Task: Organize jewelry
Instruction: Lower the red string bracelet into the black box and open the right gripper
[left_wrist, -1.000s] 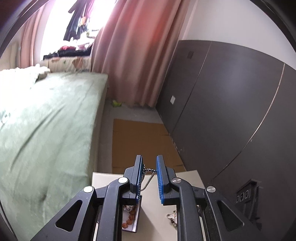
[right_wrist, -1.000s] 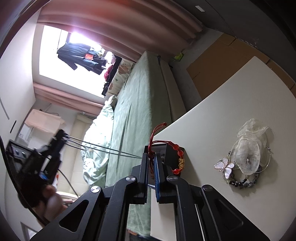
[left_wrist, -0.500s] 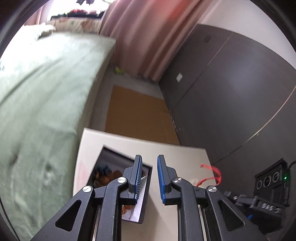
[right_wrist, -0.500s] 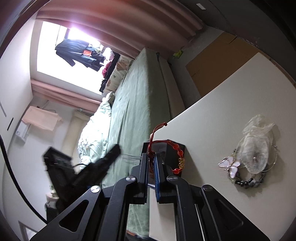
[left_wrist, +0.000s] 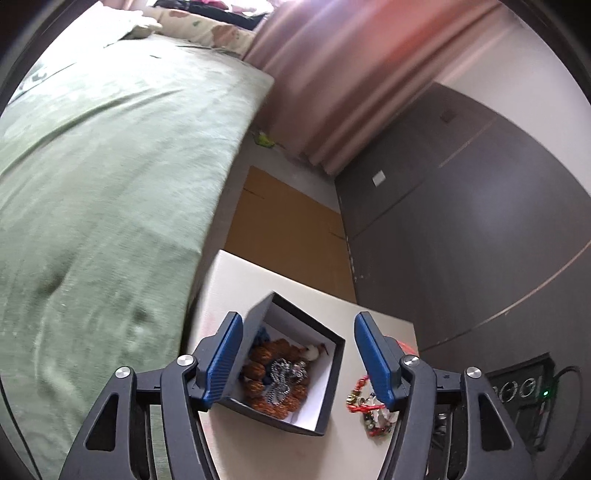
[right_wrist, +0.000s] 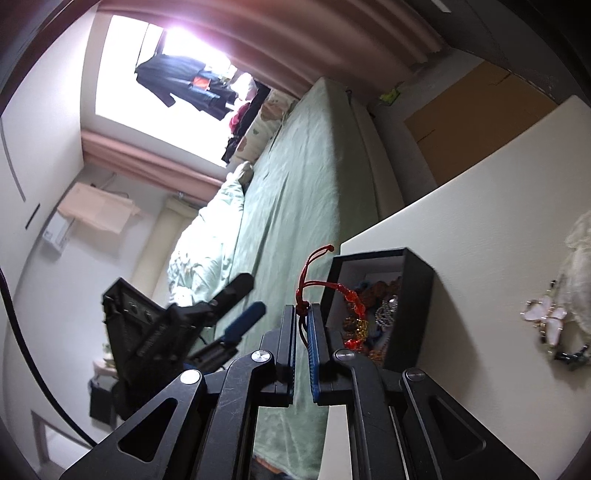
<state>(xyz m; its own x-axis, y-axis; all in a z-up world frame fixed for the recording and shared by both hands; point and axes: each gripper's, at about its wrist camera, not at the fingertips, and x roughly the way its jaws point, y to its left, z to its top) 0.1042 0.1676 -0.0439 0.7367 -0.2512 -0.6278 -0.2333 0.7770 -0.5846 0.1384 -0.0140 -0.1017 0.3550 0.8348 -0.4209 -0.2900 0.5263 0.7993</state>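
A black jewelry box (left_wrist: 328, 373) with a white lining stands open on the cream table (left_wrist: 243, 280). It holds brown beads and a silver chain (left_wrist: 280, 380). My left gripper (left_wrist: 297, 354) is open above the box, empty. My right gripper (right_wrist: 303, 314) is shut on a red cord bracelet (right_wrist: 347, 295) with red and gold beads, which hangs at the box's (right_wrist: 417, 295) left rim. The bracelet also shows in the left wrist view (left_wrist: 364, 404), right of the box. A butterfly bracelet (right_wrist: 546, 314) lies on the table to the right.
A clear plastic bag (right_wrist: 578, 258) lies by the butterfly bracelet. A green bed (left_wrist: 92, 184) runs along the table's left side. Cardboard (left_wrist: 284, 229) lies on the floor beyond the table. Dark wall panels (left_wrist: 461, 240) stand to the right.
My left gripper has opened and let the silver chain fall into the box, and it now tilts down over the box. My right gripper has brought the red bracelet up to the box.
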